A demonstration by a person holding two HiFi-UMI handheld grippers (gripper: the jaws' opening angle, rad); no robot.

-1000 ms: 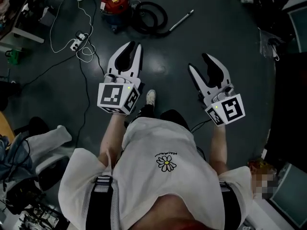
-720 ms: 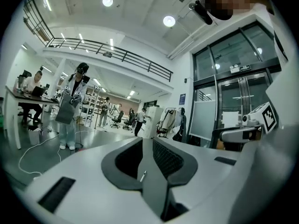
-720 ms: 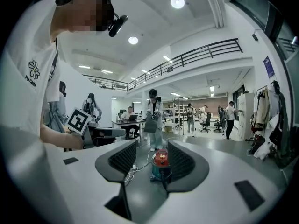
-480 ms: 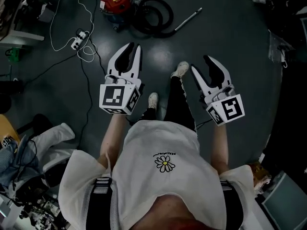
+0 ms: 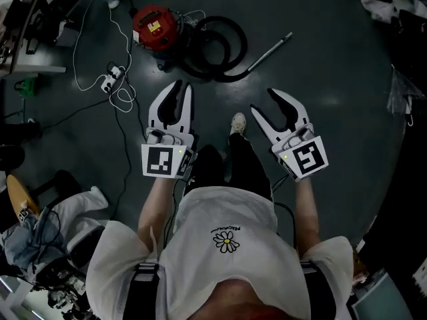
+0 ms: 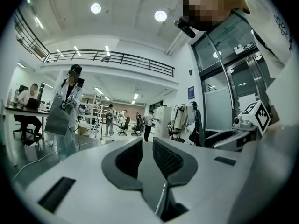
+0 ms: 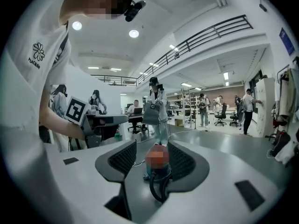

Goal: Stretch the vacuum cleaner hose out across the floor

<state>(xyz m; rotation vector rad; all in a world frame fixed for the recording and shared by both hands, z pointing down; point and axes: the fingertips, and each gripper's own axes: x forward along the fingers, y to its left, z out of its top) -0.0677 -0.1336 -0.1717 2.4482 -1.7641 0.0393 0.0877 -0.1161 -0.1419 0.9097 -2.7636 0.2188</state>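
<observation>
The red vacuum cleaner stands on the dark floor at the top left of the head view. Its black hose lies coiled right beside it, ending in a metal wand that points up and right. Both grippers hang in the air short of the coil, touching nothing. My left gripper is shut and empty. My right gripper is open and empty. In the right gripper view, the vacuum and a loop of hose show far off between the jaws.
A white power strip with looping cable lies left of the vacuum. The person's shoe is on the floor between the grippers. Chairs and clothing crowd the lower left. A person carrying a bag stands off to the left.
The person has stepped toward the vacuum, so it and the hose sit lower and larger in the head view. Both grippers have dropped in the frame, and the right one has swung left.
</observation>
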